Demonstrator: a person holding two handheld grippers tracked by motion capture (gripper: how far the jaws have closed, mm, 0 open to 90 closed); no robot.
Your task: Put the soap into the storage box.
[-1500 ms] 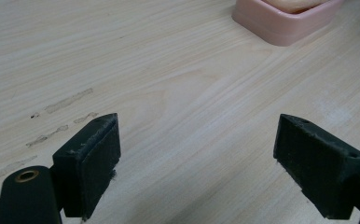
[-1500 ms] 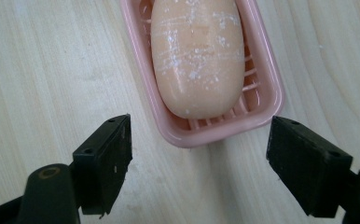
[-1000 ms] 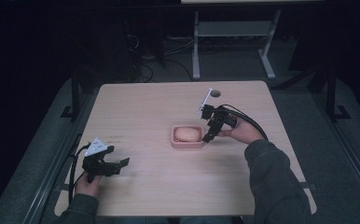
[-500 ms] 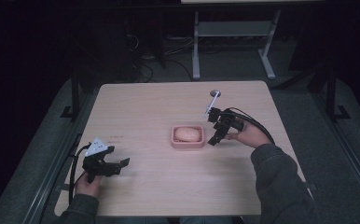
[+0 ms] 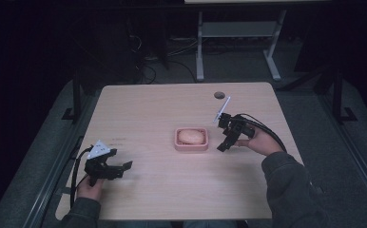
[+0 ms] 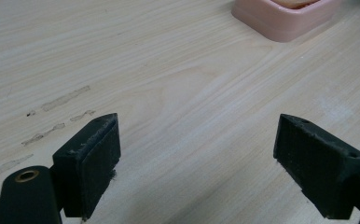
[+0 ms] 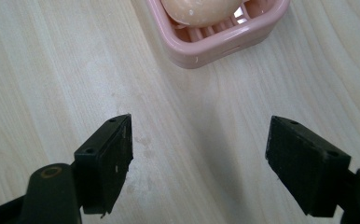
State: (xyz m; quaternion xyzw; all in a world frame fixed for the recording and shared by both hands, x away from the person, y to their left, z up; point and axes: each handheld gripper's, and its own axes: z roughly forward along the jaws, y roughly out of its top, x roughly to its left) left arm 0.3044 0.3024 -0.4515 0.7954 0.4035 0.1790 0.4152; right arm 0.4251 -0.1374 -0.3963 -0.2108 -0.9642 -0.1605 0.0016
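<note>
Pink soap dish (image 5: 191, 139) sits mid-bench; right tongs (image 5: 226, 137) at three o'clock and left tongs (image 5: 120, 167) at seven gape wide, empty, seemingly ready to grasp.

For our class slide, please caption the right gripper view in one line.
Open right gripper hovers over the wooden table, facing a pink slotted dish holding a pale oval soap.

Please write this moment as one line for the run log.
left claw: open, empty | right claw: open, empty, beside pink tray | soap: in tray
</note>
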